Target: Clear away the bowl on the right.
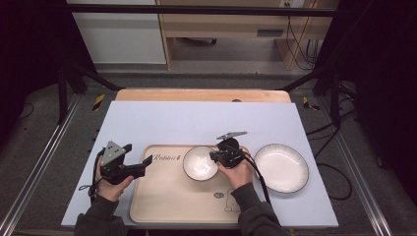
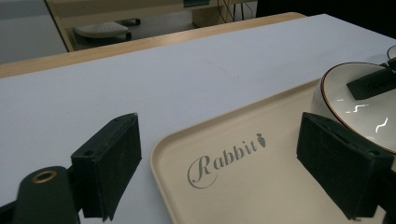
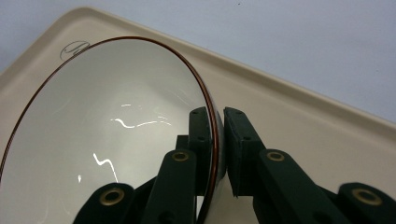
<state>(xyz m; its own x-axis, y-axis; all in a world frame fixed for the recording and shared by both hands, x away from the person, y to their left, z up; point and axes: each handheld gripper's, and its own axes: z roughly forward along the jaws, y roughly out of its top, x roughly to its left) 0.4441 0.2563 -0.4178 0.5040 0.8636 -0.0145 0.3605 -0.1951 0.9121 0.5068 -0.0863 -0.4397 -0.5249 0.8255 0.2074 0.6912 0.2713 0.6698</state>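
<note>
- Right gripper view: our right claw pinches the rim of the white bowl, one jaw inside, one outside.
- High view: we hold that bowl over the far part of the beige tray.
- Our left claw gapes wide at the tray's left edge, gripping nothing.
- A white plate sits on the table right of the tray.

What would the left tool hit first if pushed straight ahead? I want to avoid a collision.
Probably the round white bowl with a brown rim: the open left tool points across the beige tray towards it. Depth is unclear.
</note>
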